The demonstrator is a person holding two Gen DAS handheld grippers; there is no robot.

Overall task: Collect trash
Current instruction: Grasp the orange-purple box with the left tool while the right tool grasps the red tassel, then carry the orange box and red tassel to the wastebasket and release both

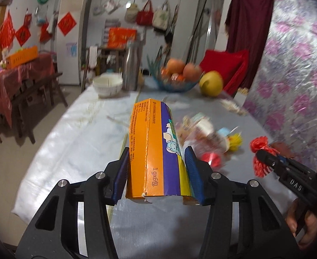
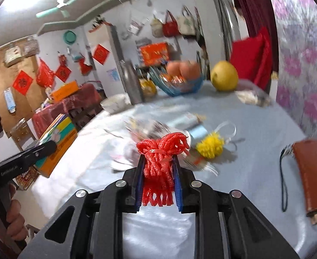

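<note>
Left gripper (image 1: 157, 170): pads pinching an orange-and-purple carton (image 1: 156, 149) by its long sides, carton lifted clear above the table (image 1: 72, 140).

Right gripper (image 2: 158, 181): pads pressed onto a red foam fruit net (image 2: 161, 157), bunched and tied, its frayed end hanging below the fingers; also off the table.

Left on the cloth: a yellow foam net (image 2: 210, 147) just beyond the red one; a heap of wrappers and paper scraps (image 2: 149, 129) near it, too blurred to itemise, possibly a small cup among them.

Not trash, by the look of it: blue fruit basket (image 1: 175, 82), yellow pomelo (image 1: 211, 83), white bowl (image 1: 107, 85), steel flask (image 1: 132, 69), brown wallet (image 2: 313, 172) with cord at the right edge of the table.

Step in hand, as I judge it: both pieces picked up, being carried off together.

Next move: take both to a bin or bag. None is in sight, so it must first be found. Drop both, then return for the yellow net and scraps.
</note>
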